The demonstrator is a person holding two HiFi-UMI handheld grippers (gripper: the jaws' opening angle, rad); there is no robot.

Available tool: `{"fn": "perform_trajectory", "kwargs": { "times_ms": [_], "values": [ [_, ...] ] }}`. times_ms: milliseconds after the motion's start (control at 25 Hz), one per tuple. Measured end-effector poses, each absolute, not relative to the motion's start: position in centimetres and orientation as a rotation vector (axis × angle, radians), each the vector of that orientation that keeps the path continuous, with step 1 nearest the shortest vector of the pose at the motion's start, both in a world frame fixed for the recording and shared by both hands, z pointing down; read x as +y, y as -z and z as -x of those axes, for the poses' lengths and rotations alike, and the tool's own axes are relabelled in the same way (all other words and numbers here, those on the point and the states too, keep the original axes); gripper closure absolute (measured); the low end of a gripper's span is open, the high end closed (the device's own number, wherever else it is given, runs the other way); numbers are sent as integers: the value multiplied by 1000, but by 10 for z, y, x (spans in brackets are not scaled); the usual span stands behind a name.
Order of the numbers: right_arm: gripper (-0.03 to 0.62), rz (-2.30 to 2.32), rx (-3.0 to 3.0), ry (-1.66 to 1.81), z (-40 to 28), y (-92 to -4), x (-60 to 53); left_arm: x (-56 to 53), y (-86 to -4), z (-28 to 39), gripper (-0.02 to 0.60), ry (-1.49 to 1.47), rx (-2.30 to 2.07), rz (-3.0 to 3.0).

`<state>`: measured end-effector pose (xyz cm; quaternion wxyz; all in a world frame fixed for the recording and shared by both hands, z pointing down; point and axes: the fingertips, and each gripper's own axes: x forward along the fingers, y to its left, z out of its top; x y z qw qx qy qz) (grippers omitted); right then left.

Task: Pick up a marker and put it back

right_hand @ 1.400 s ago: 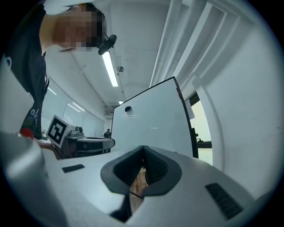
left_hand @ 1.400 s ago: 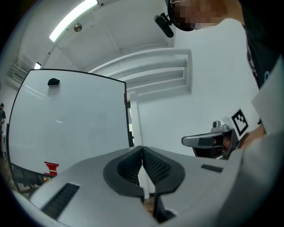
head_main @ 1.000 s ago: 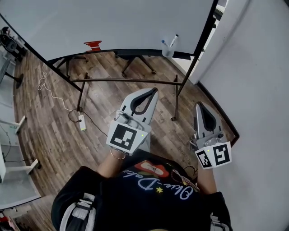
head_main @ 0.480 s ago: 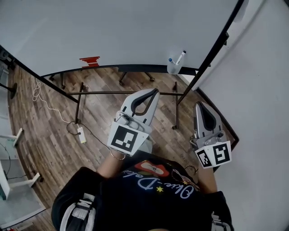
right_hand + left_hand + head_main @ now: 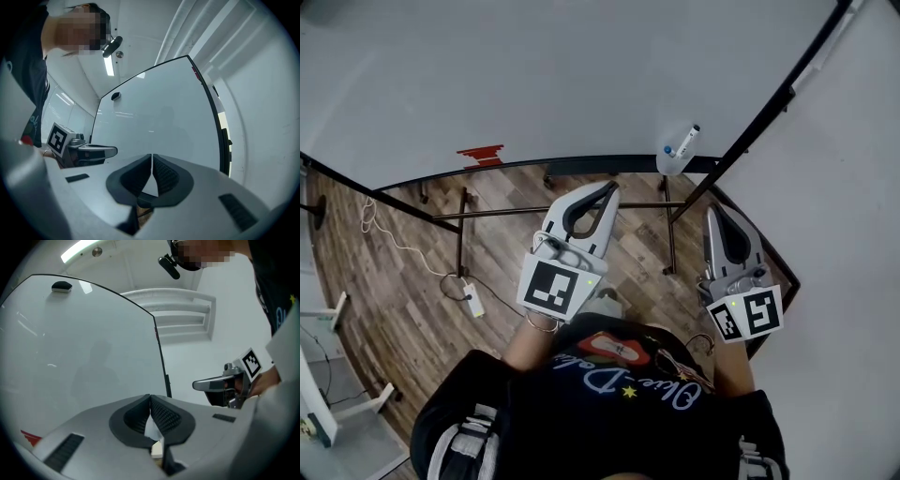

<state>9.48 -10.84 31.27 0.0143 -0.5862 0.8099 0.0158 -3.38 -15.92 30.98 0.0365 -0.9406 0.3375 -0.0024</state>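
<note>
A white marker with a blue cap [image 5: 684, 141] stands tilted in a clear cup [image 5: 672, 163] fixed to the lower edge of the whiteboard [image 5: 534, 84]. My left gripper [image 5: 610, 187] is shut and holds nothing; it points level at the board, left of and short of the cup. My right gripper [image 5: 713, 209] is shut too and empty, just below and right of the cup. In the left gripper view the closed jaws [image 5: 150, 397] face the whiteboard [image 5: 84, 357]. The right gripper view shows its jaws [image 5: 152, 156] closed before the board [image 5: 154, 122].
A red mark [image 5: 481, 153] sits at the board's bottom edge and a black eraser [image 5: 61, 286] high on it. The board's black stand [image 5: 670, 220] and crossbars rest on a wood floor [image 5: 412, 272] with a white cable and adapter [image 5: 472, 302]. A white wall [image 5: 853, 234] closes the right side.
The whiteboard and marker cup have come nearer in the head view, the cup shifting right and down. Both grippers have advanced toward the board, jaws still shut.
</note>
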Motion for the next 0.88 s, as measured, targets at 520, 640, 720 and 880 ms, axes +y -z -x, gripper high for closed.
{"fn": "perform_trajectory", "kwargs": {
  "times_ms": [520,640,720,880],
  "values": [
    [599,1789,2604,-44,-103,-328,-166,-200,-323,29,578,41,1119,2879],
    [597,1757,2632,-23,-108,-332,-179,-205,-323,26,577,63,1153,2860],
    [597,1733,2649,-19,-111,-335,-188,-211,-324,23,577,65,1180,2858],
    [594,1696,2682,6,-116,-347,-202,-215,-329,15,577,84,1204,2850]
  ]
}}
